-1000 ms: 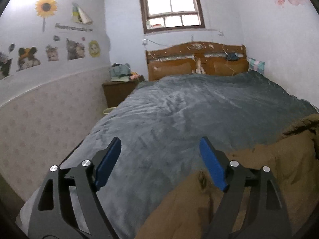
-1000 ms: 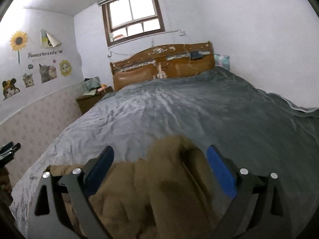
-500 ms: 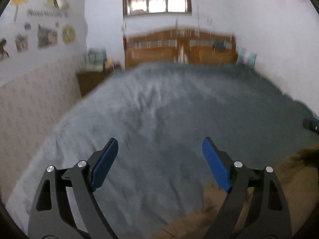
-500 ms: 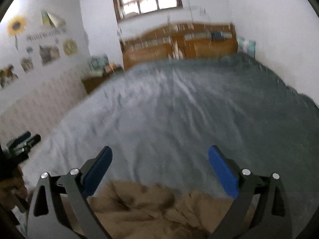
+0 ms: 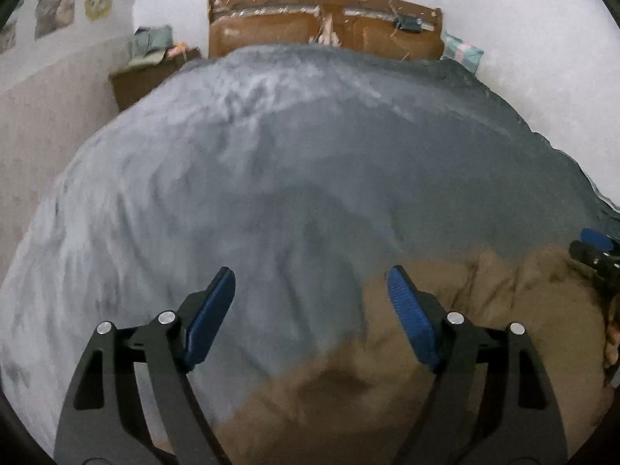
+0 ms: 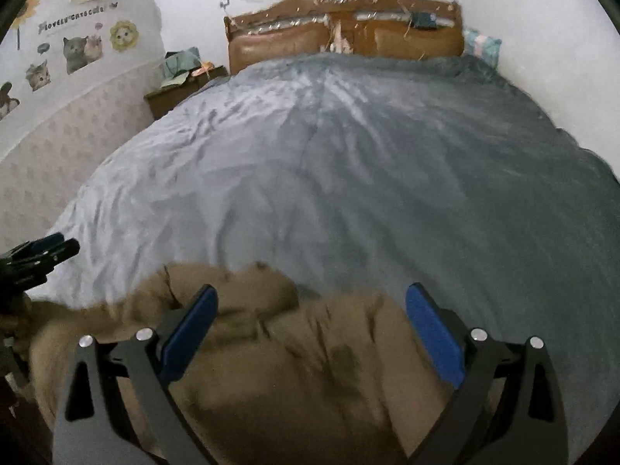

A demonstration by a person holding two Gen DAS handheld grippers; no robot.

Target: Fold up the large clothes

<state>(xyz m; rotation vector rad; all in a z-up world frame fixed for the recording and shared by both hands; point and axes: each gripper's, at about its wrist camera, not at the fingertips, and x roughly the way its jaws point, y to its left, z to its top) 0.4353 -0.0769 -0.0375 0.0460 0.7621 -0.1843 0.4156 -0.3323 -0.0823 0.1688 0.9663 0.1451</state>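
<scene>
Left wrist view first: a second ago this camera looked across the room at the window and the sunflower sticker, and now it's tipped down at the bed, so the grey blanket [image 5: 271, 162] fills most of the frame and the window is gone off the top. Same story on the right wrist view, where only a strip of window is left at the top edge. Both claws have dropped toward the brown garment [image 5: 445, 368], which I read as the approach to a first grab, so the folding itself hasn't really started. The garment is a rumpled heap at the near end of the bed, not laid out flat at all. In the left view it sits in the lower right of the frame, under the right-hand blue pad, while the left-hand pad hangs over bare blanket, so the left gripper [image 5: 312, 310] is off to one side of the cloth. Its jaws are wide but just starting to close, with nothing pinched between them. In the right view the garment fills the lower middle and spreads to the lower left, directly under the right gripper [image 6: 310, 333], whose jaws are spread wide and empty too. Each claw also pokes into the other's frame at the edge.
</scene>
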